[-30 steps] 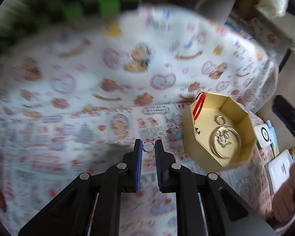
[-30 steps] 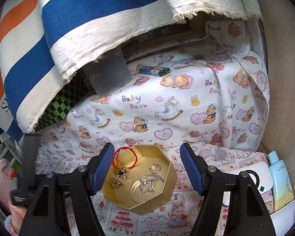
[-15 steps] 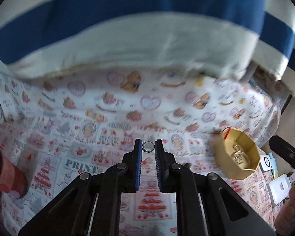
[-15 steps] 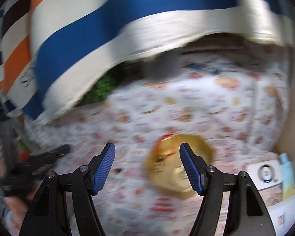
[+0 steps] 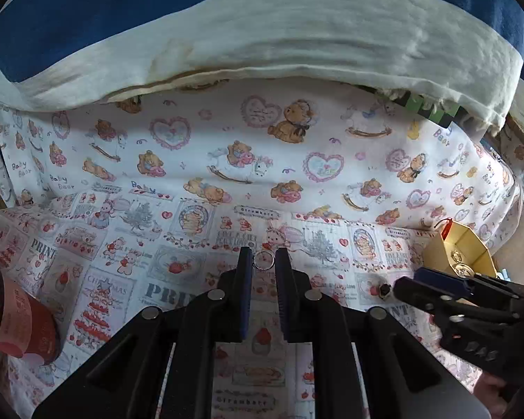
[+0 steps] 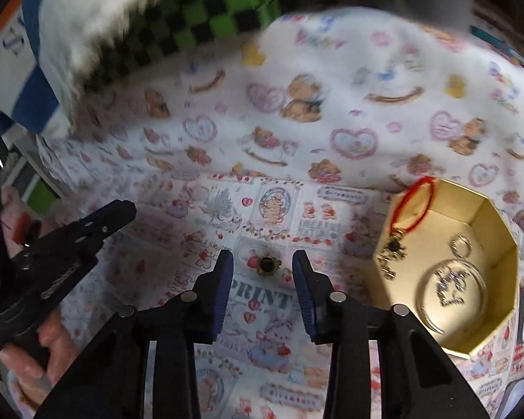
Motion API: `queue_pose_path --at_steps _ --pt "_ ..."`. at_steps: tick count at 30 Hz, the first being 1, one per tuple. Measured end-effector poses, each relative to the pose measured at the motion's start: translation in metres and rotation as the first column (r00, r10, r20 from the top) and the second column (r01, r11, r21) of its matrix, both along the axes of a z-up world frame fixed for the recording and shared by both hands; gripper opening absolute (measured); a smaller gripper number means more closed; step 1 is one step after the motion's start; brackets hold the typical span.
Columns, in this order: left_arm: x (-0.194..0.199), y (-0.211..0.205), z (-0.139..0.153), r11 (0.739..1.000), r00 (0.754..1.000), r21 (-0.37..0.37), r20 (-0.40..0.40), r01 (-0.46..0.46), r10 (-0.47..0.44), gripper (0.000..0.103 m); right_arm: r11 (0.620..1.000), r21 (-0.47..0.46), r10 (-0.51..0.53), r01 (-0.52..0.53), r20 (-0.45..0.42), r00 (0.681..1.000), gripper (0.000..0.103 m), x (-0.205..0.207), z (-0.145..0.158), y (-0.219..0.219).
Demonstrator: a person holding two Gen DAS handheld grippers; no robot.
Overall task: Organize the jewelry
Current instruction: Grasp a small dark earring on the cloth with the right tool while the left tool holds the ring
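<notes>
A blue-and-cream striped blanket [image 5: 297,35] overhangs the printed cloth [image 5: 227,174] at twelve o'clock. At three o'clock in the right wrist view sits the gold octagonal box [image 6: 471,335], holding a red cord bracelet [image 6: 414,206], a bangle [image 6: 450,289] and a small ring. A red cup [image 5: 21,321] stands at nine o'clock in the left view. The right gripper [image 6: 263,262] hangs released, straddling a dark-stoned ring [image 6: 268,264] on the cloth. The left gripper [image 5: 263,260] is level, clenched on a silver ring [image 5: 264,260] at its tips.
</notes>
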State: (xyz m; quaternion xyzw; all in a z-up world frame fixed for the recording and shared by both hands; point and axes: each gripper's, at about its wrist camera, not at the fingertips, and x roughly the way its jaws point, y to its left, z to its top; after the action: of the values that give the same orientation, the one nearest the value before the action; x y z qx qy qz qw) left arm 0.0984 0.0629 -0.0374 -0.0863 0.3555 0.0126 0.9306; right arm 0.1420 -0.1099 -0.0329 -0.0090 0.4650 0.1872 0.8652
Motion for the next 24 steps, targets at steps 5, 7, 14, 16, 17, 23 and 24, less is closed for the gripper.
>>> queue_pose_path --at_steps 5,7,14,16,17,23,24 --pt "-0.005 0.0 0.005 1.0 1.0 0.012 0.024 -0.012 0.011 0.012 0.99 -0.122 -0.07 0.068 -0.015 0.997 0.027 0.008 -0.013 0.014" --pt "-0.009 -0.001 0.012 0.999 0.998 0.029 0.054 -0.015 0.013 0.012 0.988 -0.144 -0.06 0.059 -0.001 0.998 0.022 0.007 -0.013 0.02" --pt "-0.016 0.0 0.024 0.999 0.996 0.031 0.088 -0.027 0.024 0.012 0.987 -0.155 -0.054 0.05 -0.018 0.998 0.011 0.01 -0.021 0.028" --pt "-0.022 0.001 0.031 0.999 0.993 0.027 0.109 -0.041 0.038 0.012 0.985 -0.162 -0.053 0.052 -0.002 0.999 0.011 0.006 -0.017 0.027" --pt "-0.026 0.001 0.035 0.999 0.992 0.009 0.123 -0.038 0.036 0.012 0.985 -0.163 -0.048 0.05 0.016 0.999 0.011 0.002 -0.013 0.025" --pt "-0.047 -0.009 0.052 0.998 0.969 0.047 0.246 -0.048 0.035 0.012 0.995 -0.097 0.009 0.004 0.135 0.991 0.011 -0.042 0.009 -0.004" --pt "-0.049 -0.011 0.054 0.997 0.965 0.054 0.26 -0.056 0.04 0.012 0.995 -0.1 0.011 0.006 0.166 0.986 0.011 -0.052 0.012 -0.011"
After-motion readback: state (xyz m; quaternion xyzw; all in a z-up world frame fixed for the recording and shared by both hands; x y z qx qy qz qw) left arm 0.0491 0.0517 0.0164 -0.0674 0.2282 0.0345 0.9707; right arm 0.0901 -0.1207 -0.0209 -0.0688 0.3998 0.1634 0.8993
